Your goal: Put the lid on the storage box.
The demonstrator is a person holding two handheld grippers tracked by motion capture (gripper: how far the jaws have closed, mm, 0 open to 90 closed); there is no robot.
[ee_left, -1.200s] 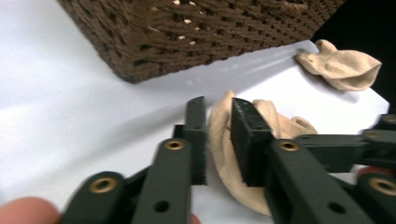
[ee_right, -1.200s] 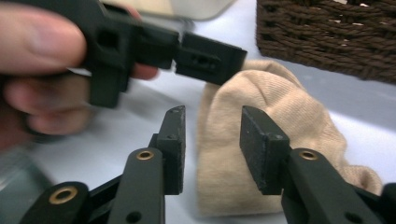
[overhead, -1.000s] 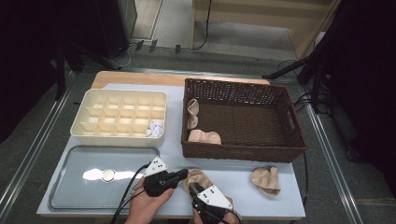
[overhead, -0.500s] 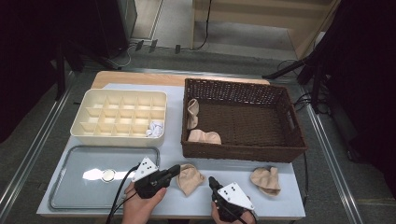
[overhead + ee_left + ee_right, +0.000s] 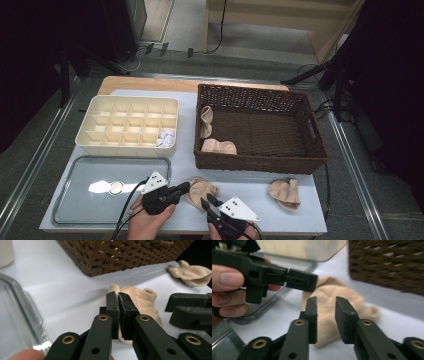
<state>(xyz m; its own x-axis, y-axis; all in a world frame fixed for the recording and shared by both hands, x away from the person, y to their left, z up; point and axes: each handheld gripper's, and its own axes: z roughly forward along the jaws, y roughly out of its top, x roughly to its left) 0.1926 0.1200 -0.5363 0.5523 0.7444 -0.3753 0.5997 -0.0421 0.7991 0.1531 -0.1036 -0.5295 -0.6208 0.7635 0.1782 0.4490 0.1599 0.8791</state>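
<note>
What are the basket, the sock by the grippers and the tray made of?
Basket: dark brown woven wicker or rattan by the look, matte; the weave shows. Sock: soft beige knit fabric, crumpled, with a ribbed cuff. Tray: probably metal, grey and glossy, throwing a bright glare patch; coated plastic is possible.

A sock [image 5: 201, 189] is lying on the tabletop [image 5: 185, 160] between my left gripper [image 5: 182, 189] and right gripper [image 5: 208, 202], before the basket [image 5: 260, 162]. The tray [image 5: 65, 210] is sitting to my left, the divided box [image 5: 127, 145] behind it. Another sock [image 5: 285, 192] is lying to the right.
</note>
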